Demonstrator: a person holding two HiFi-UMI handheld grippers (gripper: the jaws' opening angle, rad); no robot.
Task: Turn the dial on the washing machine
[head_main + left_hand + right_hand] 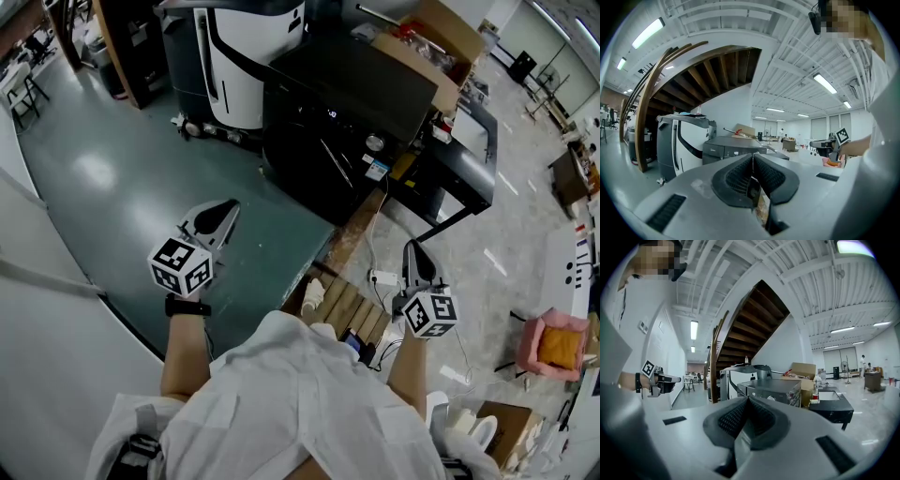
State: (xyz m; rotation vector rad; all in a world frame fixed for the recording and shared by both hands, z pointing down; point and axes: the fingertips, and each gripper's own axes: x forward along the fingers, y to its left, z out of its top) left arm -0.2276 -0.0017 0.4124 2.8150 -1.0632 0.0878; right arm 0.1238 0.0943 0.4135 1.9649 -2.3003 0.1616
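The black washing machine (347, 112) stands ahead of me on the floor, and its round silver dial (375, 142) is on the front panel. My left gripper (231, 206) is held low at the left, well short of the machine, jaws shut on nothing. My right gripper (412, 251) is at the right, also away from the machine and shut with nothing in it. In the left gripper view the shut jaws (753, 161) point toward the washing machine (736, 150). In the right gripper view the shut jaws (748, 401) sit below the washing machine (776, 389), where the dial (770, 398) shows small.
A tall white and black machine (239, 56) stands left of the washer. An open cardboard box (431, 37) and a black table (473, 141) are at its right. A wooden pallet (347, 305) with a power strip (382, 277) lies by my feet. A pink seat (553, 345) is far right.
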